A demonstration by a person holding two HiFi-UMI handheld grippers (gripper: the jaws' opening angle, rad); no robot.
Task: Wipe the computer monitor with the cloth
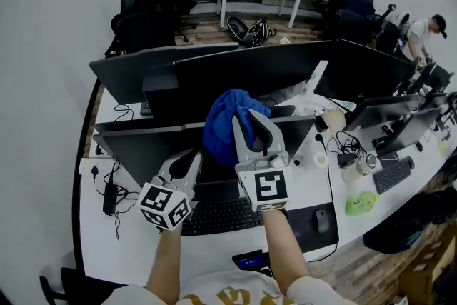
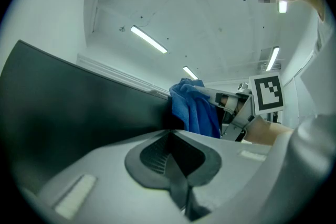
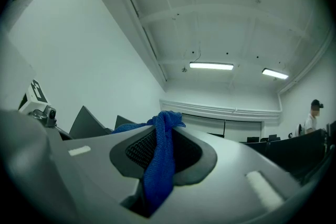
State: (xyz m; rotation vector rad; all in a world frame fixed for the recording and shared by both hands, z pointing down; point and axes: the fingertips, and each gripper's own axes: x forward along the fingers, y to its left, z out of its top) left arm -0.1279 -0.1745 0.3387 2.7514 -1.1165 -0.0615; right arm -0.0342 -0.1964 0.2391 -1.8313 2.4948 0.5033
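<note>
Blue cloth (image 1: pixel 223 123) is pinched in the right tool (image 1: pixel 252 126) and held at the top edge of the dark monitor (image 1: pixel 139 152), while the left tool (image 1: pixel 187 161) is seen pressed together, empty, low by the screen.

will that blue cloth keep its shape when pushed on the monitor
Probably not: the cloth bunches in a soft lump at the right gripper and a strip droops between its jaws, so it looks floppy. It seems light, held by one pinch. Its woven texture may grip the monitor.
</note>
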